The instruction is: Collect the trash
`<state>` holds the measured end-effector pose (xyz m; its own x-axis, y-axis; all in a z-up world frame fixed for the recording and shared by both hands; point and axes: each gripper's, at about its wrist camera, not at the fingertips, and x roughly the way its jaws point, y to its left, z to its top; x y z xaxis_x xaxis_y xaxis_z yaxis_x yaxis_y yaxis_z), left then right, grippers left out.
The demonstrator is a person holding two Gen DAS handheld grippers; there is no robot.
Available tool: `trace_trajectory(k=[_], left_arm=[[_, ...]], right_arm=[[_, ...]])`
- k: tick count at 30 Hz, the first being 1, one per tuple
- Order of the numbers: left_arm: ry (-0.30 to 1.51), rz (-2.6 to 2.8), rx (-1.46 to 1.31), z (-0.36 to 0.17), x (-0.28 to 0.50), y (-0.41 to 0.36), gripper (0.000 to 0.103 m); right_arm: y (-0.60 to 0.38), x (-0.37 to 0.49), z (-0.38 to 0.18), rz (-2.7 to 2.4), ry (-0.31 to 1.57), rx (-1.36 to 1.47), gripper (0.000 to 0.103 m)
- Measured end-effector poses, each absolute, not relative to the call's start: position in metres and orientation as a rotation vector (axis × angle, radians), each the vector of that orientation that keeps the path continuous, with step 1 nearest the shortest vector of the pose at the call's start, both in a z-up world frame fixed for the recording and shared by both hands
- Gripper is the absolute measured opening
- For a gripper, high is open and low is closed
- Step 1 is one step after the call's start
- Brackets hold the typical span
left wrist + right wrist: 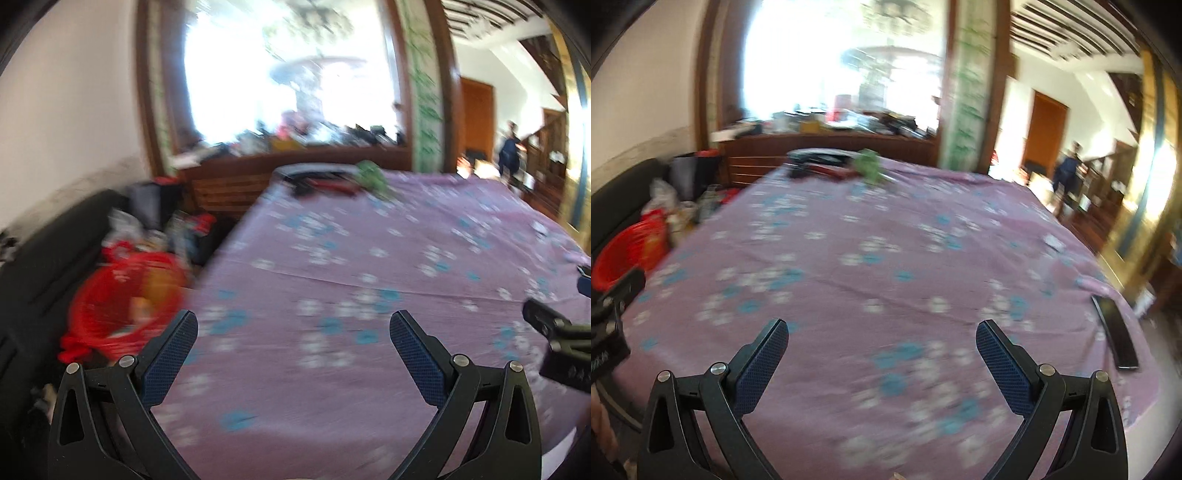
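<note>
Left wrist view: left gripper (293, 326) fingers spread wide, nothing between them, hovering over the desk (369, 266) covered in a purple floral cloth. Frame is motion-blurred. Red basket (122, 310) sits on the floor just off the desk's left edge, with something orange inside, too blurred to identify. Green crumpled item (371, 179) lies at the far end of the desk, beside a dark tray (314, 177). Right wrist view: right gripper (882, 334) fingers also spread, empty, above the same cloth. Green item (870, 166) far ahead; red basket (626, 254) at left edge; black phone (1115, 334) near the desk's right edge.
</note>
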<state>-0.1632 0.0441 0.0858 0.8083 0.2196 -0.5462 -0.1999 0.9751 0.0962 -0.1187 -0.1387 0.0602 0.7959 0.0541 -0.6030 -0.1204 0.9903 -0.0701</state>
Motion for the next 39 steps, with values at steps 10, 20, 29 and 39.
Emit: trace_trajectory(k=[10, 20, 29, 39], left_arm=[[0.891, 0.005, 0.023, 0.027, -0.054, -0.031, 0.103], [1.036, -0.070, 0.039, 0.007, -0.019, -0.036, 0.103], [1.009, -0.069, 0.036, 0.007, -0.017, -0.035, 0.103], [0.997, -0.064, 0.030, 0.006, -0.014, -0.037, 0.103]], right_arm=[[-0.199, -0.018, 0.014, -0.012, 0.877, -0.059, 0.103], [-0.213, 0.009, -0.002, 0.003, 0.976, 0.027, 0.103], [-0.215, 0.012, -0.011, -0.020, 0.977, 0.022, 0.103], [-0.216, -0.003, -0.011, 0.014, 0.964, 0.018, 0.103]])
